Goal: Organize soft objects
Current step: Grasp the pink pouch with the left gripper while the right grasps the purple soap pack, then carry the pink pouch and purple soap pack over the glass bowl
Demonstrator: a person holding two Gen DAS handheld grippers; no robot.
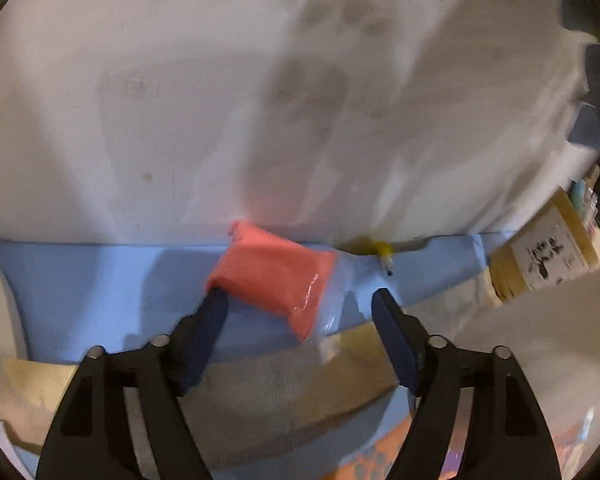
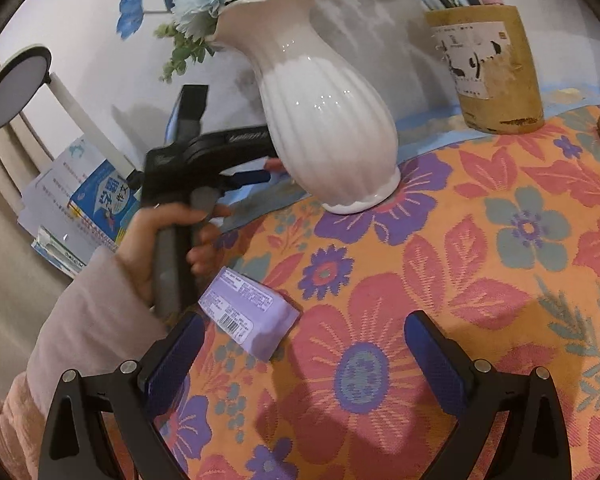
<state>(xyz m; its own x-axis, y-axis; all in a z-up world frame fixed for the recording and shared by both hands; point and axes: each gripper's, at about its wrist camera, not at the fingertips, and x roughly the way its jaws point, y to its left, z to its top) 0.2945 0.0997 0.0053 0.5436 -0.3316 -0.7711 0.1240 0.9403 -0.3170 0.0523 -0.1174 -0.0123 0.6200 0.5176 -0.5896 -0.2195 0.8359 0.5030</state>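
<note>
The left gripper point(image 1: 300, 304) sits right at the back edge of the tabletop, where a blue strip point(image 1: 80, 280) meets the white wall point(image 1: 180, 100). Its fingers stand spread, and the pink soft pack point(image 1: 272, 276) lies between them in clear wrap; the left fingertip point(image 1: 216, 300) touches the pack's near corner, the right one stands apart. The pack's long axis runs slantwise, from upper left by the wall down to the right. There is little room behind it, more to its left along the strip.

On the other side, the right gripper point(image 2: 300, 340) hovers with fingers wide and bare over the flowered cloth point(image 2: 460, 260), with plenty of bare cloth ahead. A purple pack point(image 2: 248, 316) lies flat just beside its left finger, barcode up, long axis slanting toward the lower right. A white vase point(image 2: 320, 120) stands behind it and a pen holder point(image 2: 492, 72) far right.
</note>
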